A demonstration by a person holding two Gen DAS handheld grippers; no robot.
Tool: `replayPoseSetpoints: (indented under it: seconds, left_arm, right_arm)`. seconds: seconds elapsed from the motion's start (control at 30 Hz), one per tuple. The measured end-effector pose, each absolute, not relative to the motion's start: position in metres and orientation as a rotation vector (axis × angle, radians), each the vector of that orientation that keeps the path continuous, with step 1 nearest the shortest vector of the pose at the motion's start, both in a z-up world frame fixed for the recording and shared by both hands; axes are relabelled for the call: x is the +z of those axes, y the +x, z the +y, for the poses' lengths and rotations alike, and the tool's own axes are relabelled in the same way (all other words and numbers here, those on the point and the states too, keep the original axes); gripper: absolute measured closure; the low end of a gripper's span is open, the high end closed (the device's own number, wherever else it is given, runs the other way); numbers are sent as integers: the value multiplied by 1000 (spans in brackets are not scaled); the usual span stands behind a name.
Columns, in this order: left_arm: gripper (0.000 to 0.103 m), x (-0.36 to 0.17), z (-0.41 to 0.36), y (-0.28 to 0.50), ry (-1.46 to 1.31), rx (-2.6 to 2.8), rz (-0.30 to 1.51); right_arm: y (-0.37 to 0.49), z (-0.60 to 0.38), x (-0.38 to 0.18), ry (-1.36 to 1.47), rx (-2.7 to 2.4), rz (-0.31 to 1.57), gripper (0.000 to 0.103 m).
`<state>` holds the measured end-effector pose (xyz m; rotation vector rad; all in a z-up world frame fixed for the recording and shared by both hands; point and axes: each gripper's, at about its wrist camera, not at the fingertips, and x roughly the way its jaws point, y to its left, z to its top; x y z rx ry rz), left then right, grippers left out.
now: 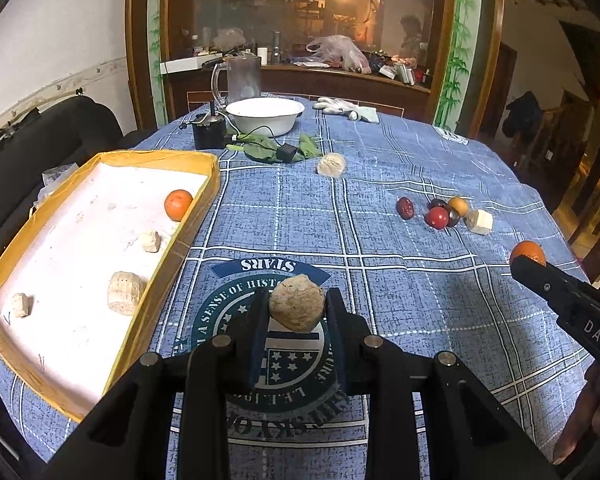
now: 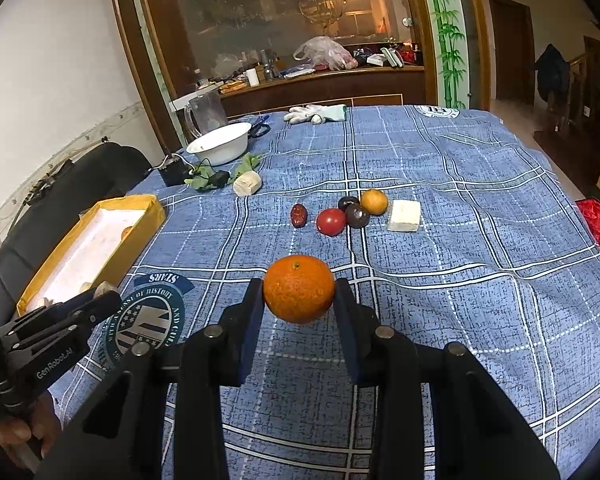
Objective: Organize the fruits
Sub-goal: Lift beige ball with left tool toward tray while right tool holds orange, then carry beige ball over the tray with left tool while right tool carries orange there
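Both my grippers are loaded above the blue checked tablecloth (image 2: 460, 184), one item each.

My left gripper (image 1: 297, 312) is closed partway on one rough tan lump (image 1: 297, 307), held just right of the yellow-rimmed tray (image 1: 172, 256); my right gripper (image 2: 299, 300) pinches one orange (image 2: 299, 289) between its pads, lifted clear of the cloth. The tray on the left holds one orange fruit (image 1: 178, 204) and three pale lumps (image 1: 125, 293). Farther out on the cloth sits a cluster I count as five small fruits (image 2: 331, 221): one wrinkled red date, one red, two dark, one yellow-orange, though the dark pair overlap and may hide more. One pale cube (image 2: 405, 216) lies just right of them, one more pale lump (image 2: 247, 183) far left near the white bowl (image 2: 220, 145).
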<state>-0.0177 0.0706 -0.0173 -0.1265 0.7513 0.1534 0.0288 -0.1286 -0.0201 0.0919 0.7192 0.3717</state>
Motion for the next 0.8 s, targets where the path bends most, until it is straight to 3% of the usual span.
replayPoseSetpoints:
  seconds: [0.8]
  left_arm:
    - [76,-17,77,-17,-129,187,748]
  right_arm:
    - [27,-134,-16,100,372,706,66]
